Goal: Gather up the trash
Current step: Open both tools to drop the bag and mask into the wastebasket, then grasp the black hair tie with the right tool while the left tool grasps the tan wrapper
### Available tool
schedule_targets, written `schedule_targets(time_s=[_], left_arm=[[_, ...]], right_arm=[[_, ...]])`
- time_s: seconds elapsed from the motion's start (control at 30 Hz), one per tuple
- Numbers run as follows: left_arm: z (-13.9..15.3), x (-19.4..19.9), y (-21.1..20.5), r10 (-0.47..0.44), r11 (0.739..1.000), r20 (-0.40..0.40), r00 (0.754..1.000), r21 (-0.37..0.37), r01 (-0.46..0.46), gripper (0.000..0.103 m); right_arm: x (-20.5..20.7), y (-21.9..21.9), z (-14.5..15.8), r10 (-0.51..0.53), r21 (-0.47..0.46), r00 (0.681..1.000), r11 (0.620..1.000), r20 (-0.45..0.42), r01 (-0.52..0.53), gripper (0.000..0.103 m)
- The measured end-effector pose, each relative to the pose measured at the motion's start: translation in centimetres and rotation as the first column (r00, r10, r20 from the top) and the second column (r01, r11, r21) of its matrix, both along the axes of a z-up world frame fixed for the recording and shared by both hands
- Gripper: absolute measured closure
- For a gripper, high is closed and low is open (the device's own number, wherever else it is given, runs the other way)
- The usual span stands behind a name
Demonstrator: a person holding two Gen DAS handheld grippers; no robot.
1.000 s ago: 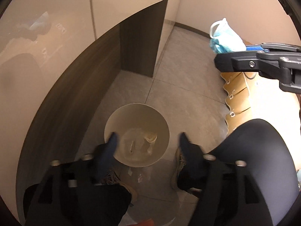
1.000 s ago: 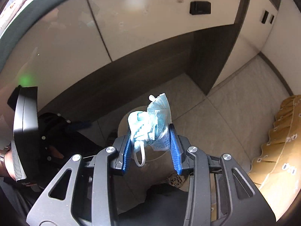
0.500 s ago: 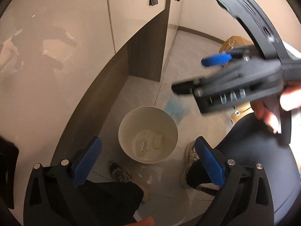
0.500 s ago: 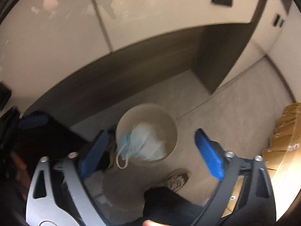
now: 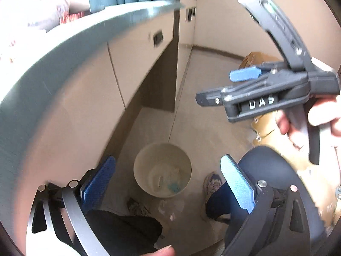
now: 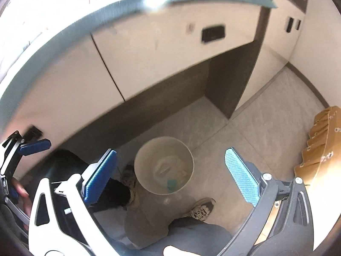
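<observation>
A round beige waste bin point(image 5: 139, 168) stands on the floor below both grippers; it also shows in the right wrist view point(image 6: 140, 170). A blue face mask point(image 6: 172, 184) lies inside it among white paper scraps, also seen in the left wrist view point(image 5: 173, 186). My left gripper point(image 5: 168, 181) is open and empty, high above the bin. My right gripper point(image 6: 170, 175) is open and empty above the bin; it also shows in the left wrist view point(image 5: 221, 87) at the upper right.
A counter with beige cabinet fronts point(image 6: 149, 49) curves along the left and back. Brown cardboard point(image 6: 319, 145) stands at the right. The person's shoes point(image 6: 200, 210) and legs are beside the bin on the tiled floor point(image 6: 266, 115).
My right gripper opened and the blue mask fell into the bin. Both grippers have risen away from the bin. My left gripper opened wide.
</observation>
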State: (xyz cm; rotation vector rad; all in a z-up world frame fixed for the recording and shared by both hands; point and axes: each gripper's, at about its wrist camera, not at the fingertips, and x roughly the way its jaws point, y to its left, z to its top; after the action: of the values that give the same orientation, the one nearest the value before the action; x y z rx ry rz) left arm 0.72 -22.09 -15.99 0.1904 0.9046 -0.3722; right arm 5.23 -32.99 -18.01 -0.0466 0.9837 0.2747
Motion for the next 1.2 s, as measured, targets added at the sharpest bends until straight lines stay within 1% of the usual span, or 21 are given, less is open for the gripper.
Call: schedule_targets(time_s=[0.1,0.17,0.23,0.3,0.4,0.5,0.6,0.7,0.77,0.9,1.0,1.03,1.1,1.13,1.17,1.2], left_arm=[[3.9,-0.8,0.6,0.011,1.000,0.032,0.999,-0.022,-0.010,0.006],[6.4,-1.0,1.5,0.028,0.999,0.053,0.998,-0.033,-0.026,0.006],[8.4,-0.8,2.3,0.064,0.998,0.067,0.996,-0.024,-0.063,0.006],[10.5,-0.6,3.9,0.097,0.995,0.079,0.992,-0.033,-0.095,0.006],[13.0,0.3,7.0,0.167,0.986,0.098,0.981,-0.038,-0.164,0.006],[14.7,1.8,10.3,0.222,0.975,0.127,0.967,-0.018,-0.222,0.006],[15.1,4.7,12.9,0.275,0.960,0.133,0.952,0.005,-0.279,0.006],[14.6,8.0,15.1,0.323,0.945,0.106,0.940,0.014,-0.327,0.006],[14.0,9.9,16.7,0.335,0.941,0.088,0.938,0.014,-0.338,0.006],[12.9,13.5,18.1,0.349,0.937,0.049,0.936,0.007,-0.350,0.006],[12.3,15.7,18.5,0.365,0.931,0.049,0.930,0.015,-0.366,0.006],[12.1,16.5,18.5,0.376,0.925,0.058,0.925,0.035,-0.378,0.006],[11.7,17.8,18.4,0.378,0.921,0.064,0.924,0.077,-0.382,0.017],[11.4,18.3,18.3,0.370,0.924,0.049,0.928,0.083,-0.373,0.026],[11.0,18.8,18.6,0.369,0.926,0.033,0.929,0.080,-0.370,0.026],[10.7,19.0,18.8,0.373,0.925,0.023,0.927,0.073,-0.374,0.025]], right_arm=[[-1.0,-0.7,3.4,0.000,0.027,0.998,1.000,0.056,-0.001,0.005],[-1.6,-0.3,5.9,0.014,0.043,0.995,0.999,0.103,-0.018,0.005],[-1.8,0.3,8.5,0.036,0.056,0.987,0.997,0.153,-0.045,0.005],[-1.7,1.3,11.1,0.062,0.068,0.980,0.995,0.192,-0.076,0.005],[-0.8,3.3,13.9,0.084,0.070,0.970,0.992,0.230,-0.102,0.005],[0.3,5.7,15.2,0.106,0.075,0.962,0.989,0.250,-0.128,0.005],[1.5,8.2,15.6,0.131,0.079,0.959,0.985,0.252,-0.156,0.005],[3.4,10.2,15.4,0.151,0.063,0.959,0.983,0.240,-0.170,0.005],[4.6,11.4,15.3,0.165,0.053,0.959,0.982,0.229,-0.181,0.005],[6.7,12.7,14.1,0.176,0.039,0.963,0.981,0.206,-0.188,0.005],[8.1,13.1,13.4,0.178,0.043,0.965,0.981,0.194,-0.190,0.005],[8.4,13.2,13.3,0.179,0.041,0.964,0.981,0.195,-0.191,0.005],[8.8,13.4,13.2,0.181,0.040,0.963,0.981,0.200,-0.192,0.005],[8.9,13.5,13.3,0.180,0.044,0.963,0.980,0.202,-0.193,0.005],[9.1,13.6,13.3,0.180,0.049,0.963,0.980,0.203,-0.194,0.005],[9.2,13.6,13.3,0.180,0.053,0.962,0.979,0.204,-0.195,0.005]])
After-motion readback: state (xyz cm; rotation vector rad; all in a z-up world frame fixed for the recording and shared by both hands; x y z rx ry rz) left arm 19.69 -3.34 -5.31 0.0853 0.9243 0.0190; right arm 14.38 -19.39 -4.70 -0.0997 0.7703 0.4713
